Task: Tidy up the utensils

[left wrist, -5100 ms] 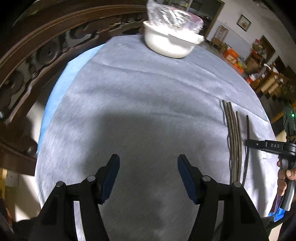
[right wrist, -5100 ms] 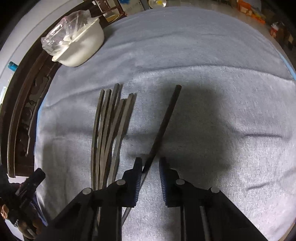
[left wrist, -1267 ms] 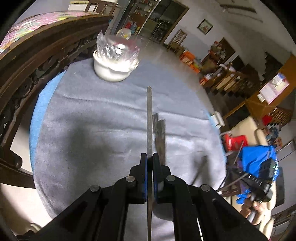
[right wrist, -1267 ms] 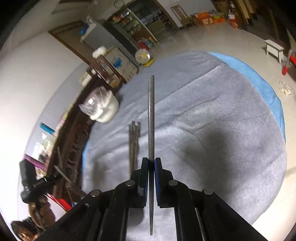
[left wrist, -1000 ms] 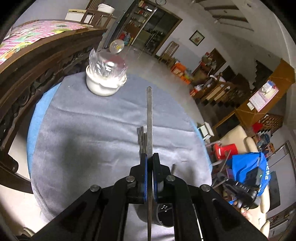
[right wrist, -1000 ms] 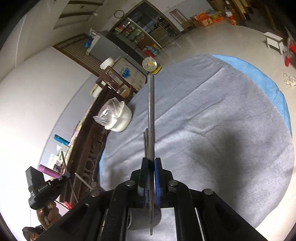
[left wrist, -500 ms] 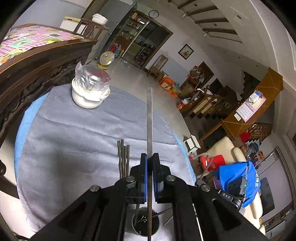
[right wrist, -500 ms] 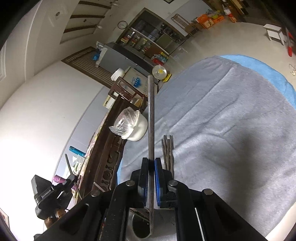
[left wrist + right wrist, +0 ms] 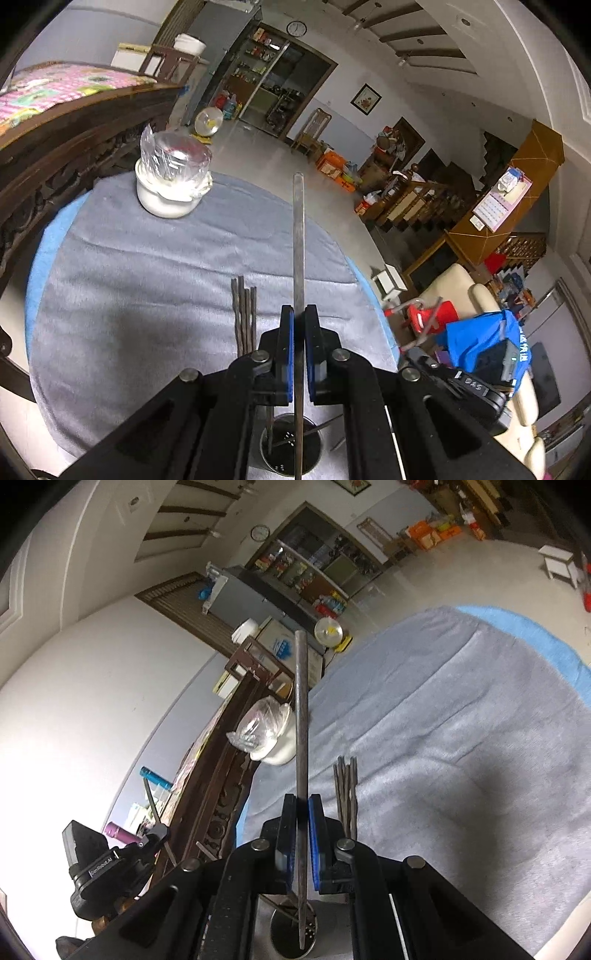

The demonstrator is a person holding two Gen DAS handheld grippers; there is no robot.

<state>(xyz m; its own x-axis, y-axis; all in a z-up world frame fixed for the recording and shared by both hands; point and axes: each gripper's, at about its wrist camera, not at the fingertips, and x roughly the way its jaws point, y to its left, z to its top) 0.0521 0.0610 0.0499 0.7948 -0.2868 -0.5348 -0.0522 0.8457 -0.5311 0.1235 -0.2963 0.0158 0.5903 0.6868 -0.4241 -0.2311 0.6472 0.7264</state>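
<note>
My left gripper point(image 9: 299, 334) is clamped on a single chopstick point(image 9: 298, 251), the stick running straight up between the blue pads and its lower end hanging over the mouth of the metal holder point(image 9: 290, 452). My right gripper point(image 9: 302, 823) is clamped on another chopstick point(image 9: 301, 716) the same way, upright, its tip down inside that holder point(image 9: 293, 934). A couple of thin sticks lean in the holder already. Beyond the holder, on the grey cloth point(image 9: 147, 280) covering the counter, the loose chopstick bundle point(image 9: 244, 317) lies flat, side by side, near the holder and well short of the white bowl point(image 9: 166, 199). That bowl, wrapped in clear plastic, sits at the far edge of the cloth from the holder. In the right view I see the other handheld unit off to the holder's left, a hand gripping it.
</note>
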